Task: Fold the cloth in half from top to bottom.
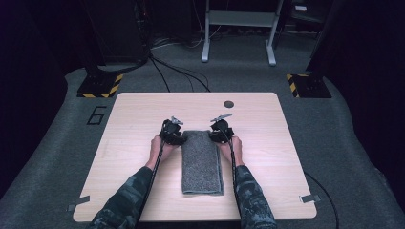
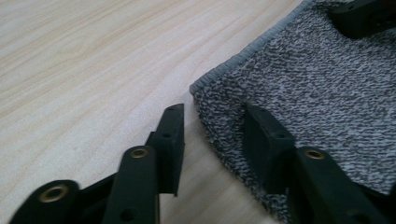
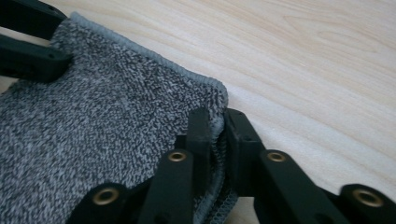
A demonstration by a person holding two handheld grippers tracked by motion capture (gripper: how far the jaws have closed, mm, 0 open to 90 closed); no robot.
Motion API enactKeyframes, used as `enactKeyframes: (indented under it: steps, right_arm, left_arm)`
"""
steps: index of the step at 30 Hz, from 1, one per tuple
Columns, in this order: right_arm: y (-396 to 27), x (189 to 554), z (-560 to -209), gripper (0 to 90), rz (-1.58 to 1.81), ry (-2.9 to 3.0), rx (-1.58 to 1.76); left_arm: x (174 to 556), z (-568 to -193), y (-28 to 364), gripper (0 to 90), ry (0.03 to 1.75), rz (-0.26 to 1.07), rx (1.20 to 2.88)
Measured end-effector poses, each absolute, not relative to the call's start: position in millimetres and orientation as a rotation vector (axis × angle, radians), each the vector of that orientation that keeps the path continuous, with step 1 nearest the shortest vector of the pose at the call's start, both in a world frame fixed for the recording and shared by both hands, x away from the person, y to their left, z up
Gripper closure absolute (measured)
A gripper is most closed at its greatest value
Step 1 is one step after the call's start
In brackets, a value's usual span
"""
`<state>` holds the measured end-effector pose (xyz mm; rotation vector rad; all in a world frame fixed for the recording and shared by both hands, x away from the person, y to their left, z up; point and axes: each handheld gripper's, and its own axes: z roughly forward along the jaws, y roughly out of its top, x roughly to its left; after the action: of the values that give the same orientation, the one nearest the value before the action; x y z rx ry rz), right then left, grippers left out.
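A speckled grey towel (image 1: 202, 162), folded into a long strip with a hemmed edge, lies mid-surface (image 1: 267, 157). The right hand-held gripper (image 3: 218, 135) pinches its far right corner; the left hand-held gripper (image 2: 212, 128) straddles the far left corner, jaws still apart.

lab — hazard-taped stands (image 1: 100, 85); floor cables (image 1: 179, 71)
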<state>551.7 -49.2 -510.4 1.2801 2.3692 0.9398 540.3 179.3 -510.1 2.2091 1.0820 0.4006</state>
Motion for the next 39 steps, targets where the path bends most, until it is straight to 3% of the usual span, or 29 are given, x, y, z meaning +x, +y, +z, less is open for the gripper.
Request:
enactKeyframes:
  steps: [7, 11, 21, 39]
  right_arm:
    - [-50, 550, -511, 85.0, 0.963, 2.365, 1.286]
    - [-51, 550, -512, 85.6, 0.975, 2.356, 1.295]
    - [-60, 544, -501, 85.9, 1.037, 2.327, 1.318]
    - [-55, 538, -462, 85.9, 1.090, 2.251, 1.195]
  left_arm:
    - [539, -512, 180, 79.7, 1.066, 0.368, 2.180]
    - [538, -513, 181, 83.9, 1.067, 0.365, 2.165]
    - [531, -508, 179, 85.9, 1.038, 0.386, 2.151]
    - [527, -469, 188, 86.2, 0.956, 0.518, 2.090]
